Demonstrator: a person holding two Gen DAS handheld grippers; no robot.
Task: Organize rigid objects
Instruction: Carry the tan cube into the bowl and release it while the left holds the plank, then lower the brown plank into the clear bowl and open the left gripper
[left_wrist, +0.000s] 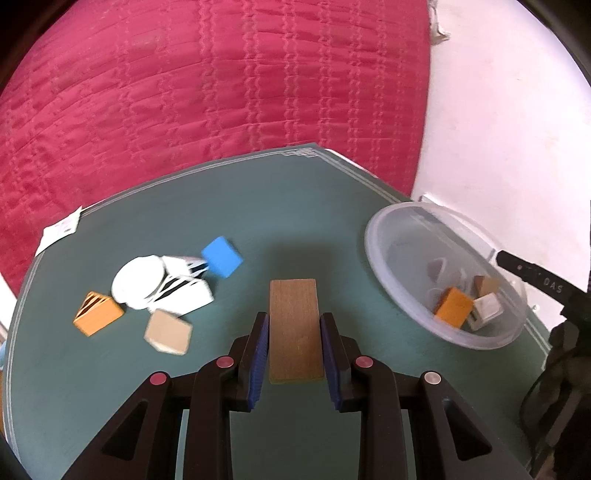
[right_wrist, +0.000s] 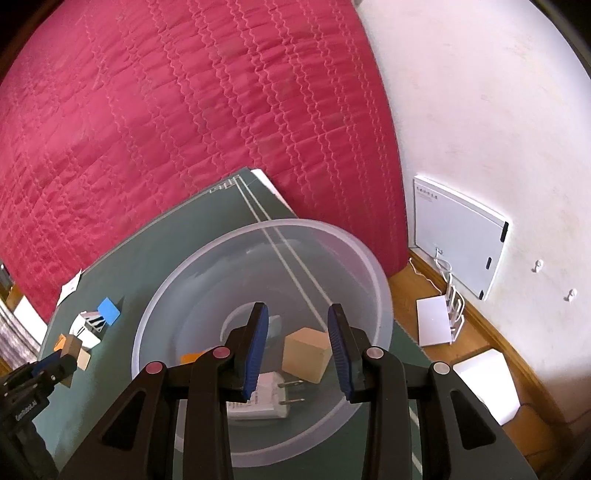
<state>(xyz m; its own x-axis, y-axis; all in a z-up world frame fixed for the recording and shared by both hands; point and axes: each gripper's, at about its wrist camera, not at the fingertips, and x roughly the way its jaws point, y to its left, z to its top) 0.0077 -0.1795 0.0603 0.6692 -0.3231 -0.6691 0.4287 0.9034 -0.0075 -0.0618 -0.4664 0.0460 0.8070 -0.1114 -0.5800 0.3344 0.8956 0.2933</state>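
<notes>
The left gripper (left_wrist: 294, 347), clamped on the long sides of a wooden block (left_wrist: 294, 328) above the surface (left_wrist: 280, 206) beside the bowl (left_wrist: 384, 258), holds a stiff, light, smooth piece; the right gripper (right_wrist: 297, 345) hangs closed, empty, over the bowl.

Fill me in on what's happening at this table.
A person with a gripper in each hand is sorting small hard objects into a clear plastic bowl. The left gripper is shut on a wooden block above the green table. The right gripper hangs over the bowl, its jaws nearly closed with nothing gripped. A blue block, orange block, tan block and white pieces remain on the table.
</notes>
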